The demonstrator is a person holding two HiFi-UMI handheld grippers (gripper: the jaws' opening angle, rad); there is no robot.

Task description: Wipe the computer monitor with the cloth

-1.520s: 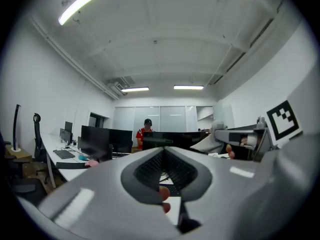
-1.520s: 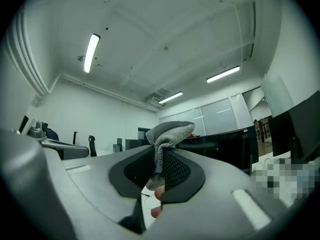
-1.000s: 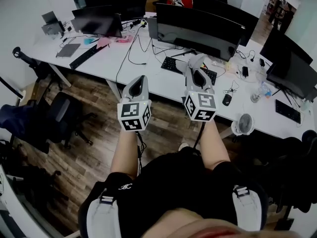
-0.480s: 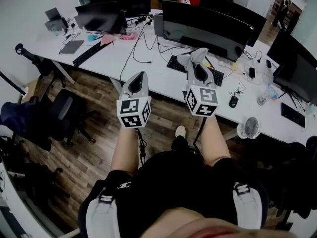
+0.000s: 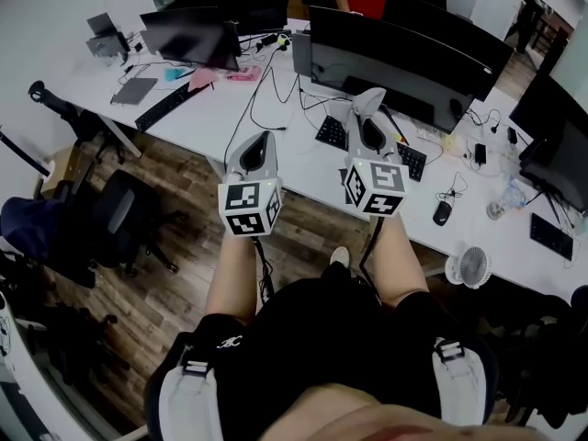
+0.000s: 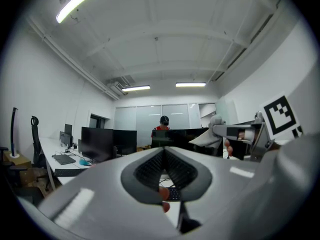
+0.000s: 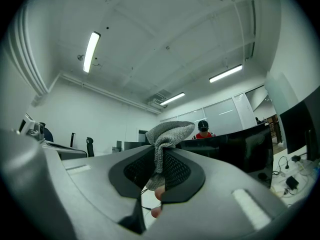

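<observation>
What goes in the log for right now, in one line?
left gripper: shut, empty | right gripper: shut on cloth | monitor: ahead, cloth not on it yet

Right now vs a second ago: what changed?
The person has stepped closer to the desk, so the curved monitor sits nearer. The right gripper now points at the monitor's lower edge. Nothing was taken hold of or let go. Unchanged: the right gripper is shut on the cloth, the left gripper is shut and empty, and no wiping has started.
</observation>
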